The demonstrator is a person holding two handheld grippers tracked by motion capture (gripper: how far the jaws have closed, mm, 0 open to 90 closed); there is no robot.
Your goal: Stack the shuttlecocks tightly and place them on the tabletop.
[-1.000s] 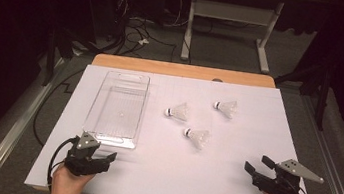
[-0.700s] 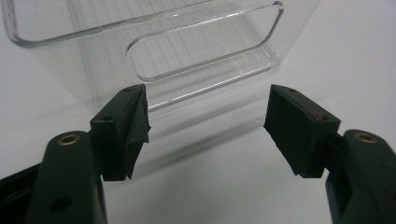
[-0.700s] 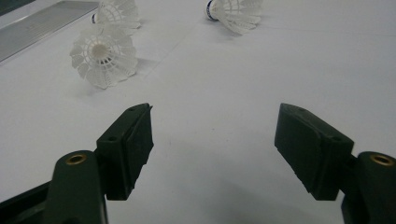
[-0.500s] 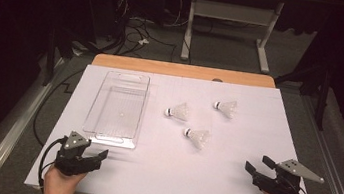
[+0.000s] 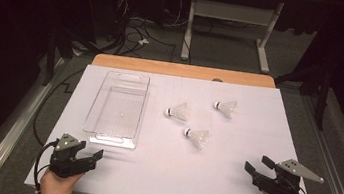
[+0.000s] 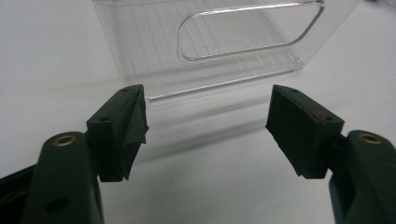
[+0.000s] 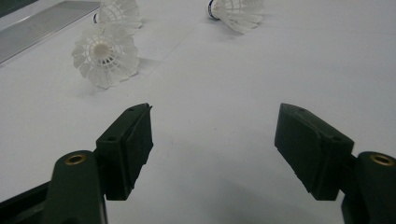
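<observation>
In the high view my left claw [image 5: 88, 159] sits at the lower left of the frame, its jaws spread apart and holding nothing. The clear plastic tray [image 5: 118, 107] lies just above it in the frame, near edge close to the jaw tips but not touching them. In the left gripper view the tray [image 6: 219, 46] takes up the upper middle of the frame, straight beyond the gap between the jaws, its cut-out handle facing me.

My right claw [image 5: 257, 166] is at the lower right of the high view, jaws also apart and empty. Three white shuttlecocks lie on the white table [image 5: 229, 185] up and to the left of it: the nearest shuttlecock [image 5: 196, 136] near mid-frame, well apart from the claw, a second shuttlecock [image 5: 178, 112] just beyond it to the left, and a third shuttlecock [image 5: 225, 107] farther up. In the right gripper view the nearest one [image 7: 105, 55] lies at upper left, feathered skirt toward me, left of the line between the jaws.
</observation>
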